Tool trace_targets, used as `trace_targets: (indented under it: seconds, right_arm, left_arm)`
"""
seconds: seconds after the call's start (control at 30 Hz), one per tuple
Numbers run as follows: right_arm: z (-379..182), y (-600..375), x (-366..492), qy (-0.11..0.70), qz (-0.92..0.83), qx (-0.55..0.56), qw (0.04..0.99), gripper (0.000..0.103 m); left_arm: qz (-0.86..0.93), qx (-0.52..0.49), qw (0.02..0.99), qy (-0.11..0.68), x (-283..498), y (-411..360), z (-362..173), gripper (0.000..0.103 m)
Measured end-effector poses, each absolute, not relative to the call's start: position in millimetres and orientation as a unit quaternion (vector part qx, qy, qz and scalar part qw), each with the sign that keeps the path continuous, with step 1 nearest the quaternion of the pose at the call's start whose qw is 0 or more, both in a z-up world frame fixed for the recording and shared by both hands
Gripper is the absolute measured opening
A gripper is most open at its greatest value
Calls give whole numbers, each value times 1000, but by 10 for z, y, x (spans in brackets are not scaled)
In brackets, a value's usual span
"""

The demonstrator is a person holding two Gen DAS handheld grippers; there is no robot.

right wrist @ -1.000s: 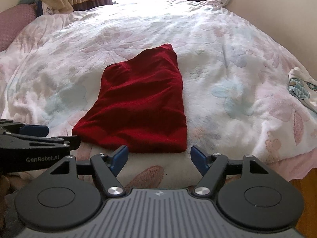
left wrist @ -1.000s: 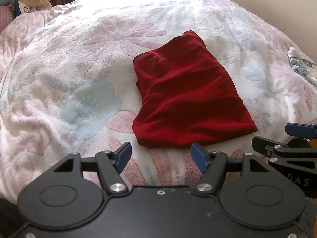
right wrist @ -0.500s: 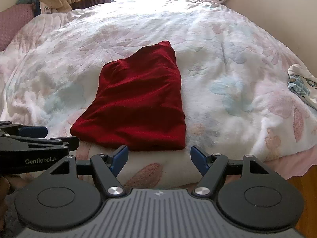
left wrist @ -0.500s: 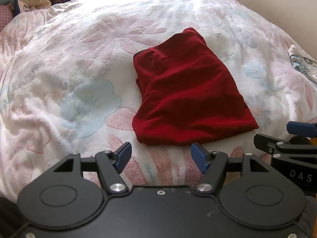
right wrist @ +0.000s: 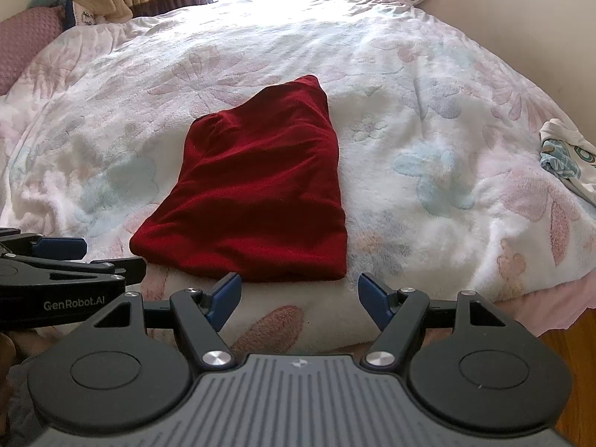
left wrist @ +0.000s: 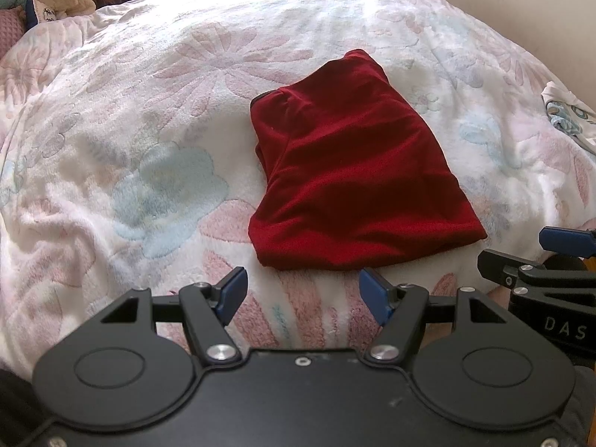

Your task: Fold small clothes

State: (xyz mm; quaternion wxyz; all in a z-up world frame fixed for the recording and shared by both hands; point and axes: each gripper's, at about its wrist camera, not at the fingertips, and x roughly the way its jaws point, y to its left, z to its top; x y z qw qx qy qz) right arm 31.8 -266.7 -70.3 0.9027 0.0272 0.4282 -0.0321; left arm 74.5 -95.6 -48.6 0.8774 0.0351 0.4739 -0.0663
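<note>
Near the bed's (left wrist: 111,141) front edge, folded dark-red velvet garment (left wrist: 354,178)

Left hand-held gripper (left wrist: 302,289) and right hand-held gripper (right wrist: 300,292) gape wide, empty; a one-layer pinch could undo the fold.

garment (left wrist: 354,175) mid-blanket (left wrist: 149,111), pillows (right wrist: 26,41) behind left, cloth (right wrist: 562,156) right

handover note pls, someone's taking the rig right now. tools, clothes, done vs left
Left tool: open, empty, just short of the near edge of the red garment.
Right tool: open, empty, at the same near edge, beside the left one.
Red garment: lies folded into a compact shape on the floral blanket, neither tool touching it. It looks done, or one fold short; your call.
Left: a white patterned garment sits crumpled at the bed's right edge, not folded yet. Probably next.
</note>
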Motion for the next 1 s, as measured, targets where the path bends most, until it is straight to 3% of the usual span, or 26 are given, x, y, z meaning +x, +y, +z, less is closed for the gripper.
trace_targets:
  seconds: [1.0]
  right_arm:
    - [-701, -2663, 319, 429, -32, 27, 902, 84]
  left_arm:
    - [-69, 42, 878, 472, 713, -956, -480, 68]
